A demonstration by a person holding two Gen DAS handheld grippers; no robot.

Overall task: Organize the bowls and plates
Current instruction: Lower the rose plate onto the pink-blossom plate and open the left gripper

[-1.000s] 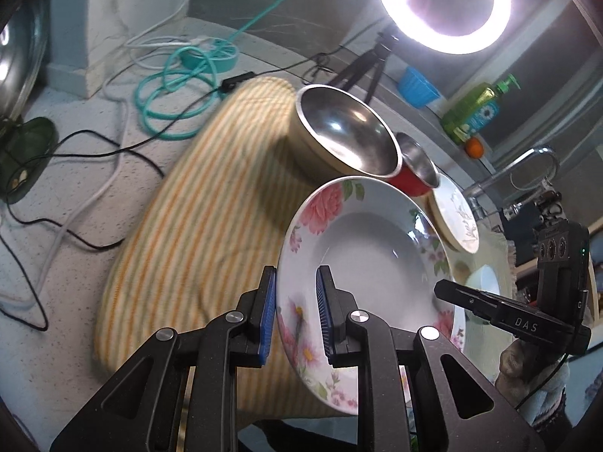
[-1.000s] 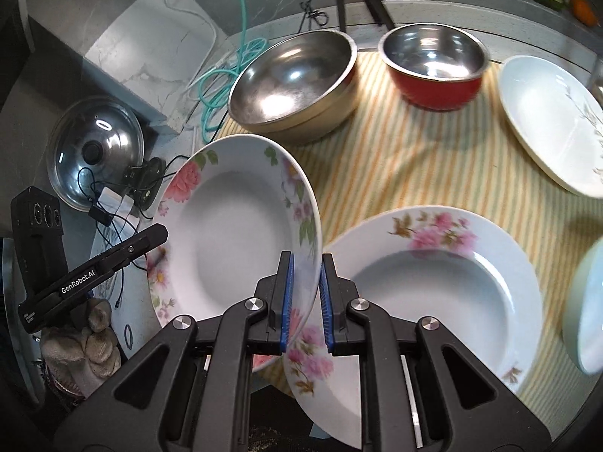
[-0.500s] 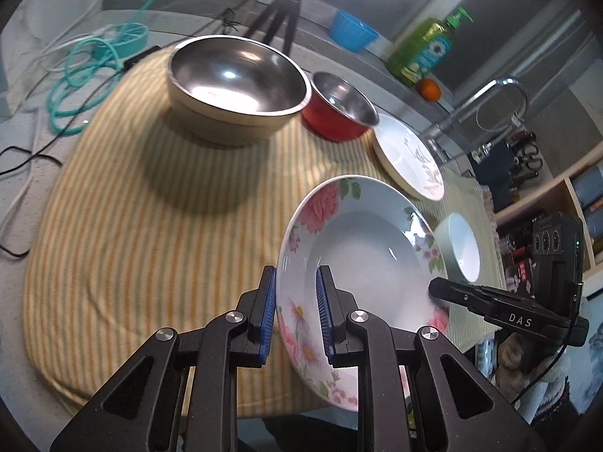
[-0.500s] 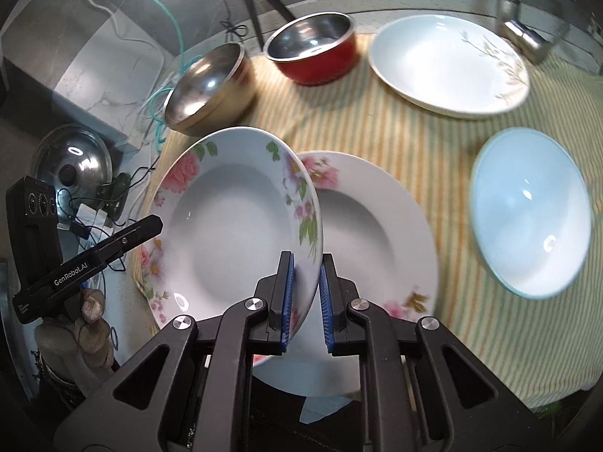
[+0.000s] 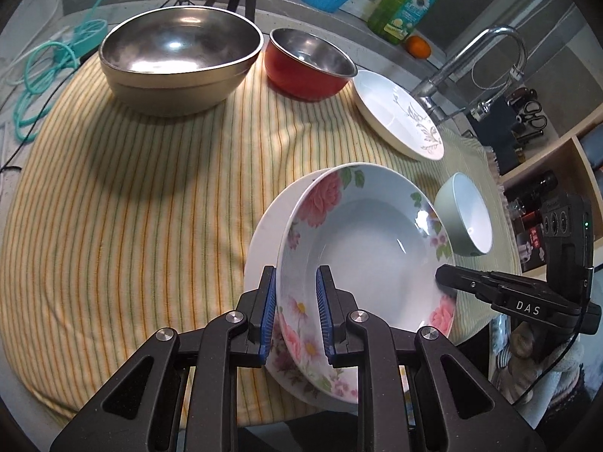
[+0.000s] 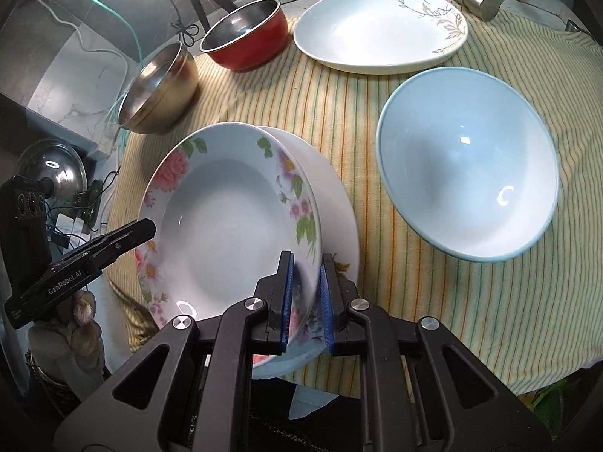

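floral plate carried in over its twin

since a second ago the floral plate (image 5: 361, 233) has travelled across the striped cloth (image 5: 132, 203) and now hangs tilted just above the second floral plate (image 5: 271, 222). the left gripper (image 5: 293, 301) and the right gripper (image 6: 305, 293) each pinch its glossy rim on opposite sides. only the right view shows the pale blue bowl (image 6: 467, 184) open-faced and a gloved hand (image 6: 68, 335). the left view alone shows the steel bowl (image 5: 181, 64) from the front, and the soap bottle (image 5: 409, 2).
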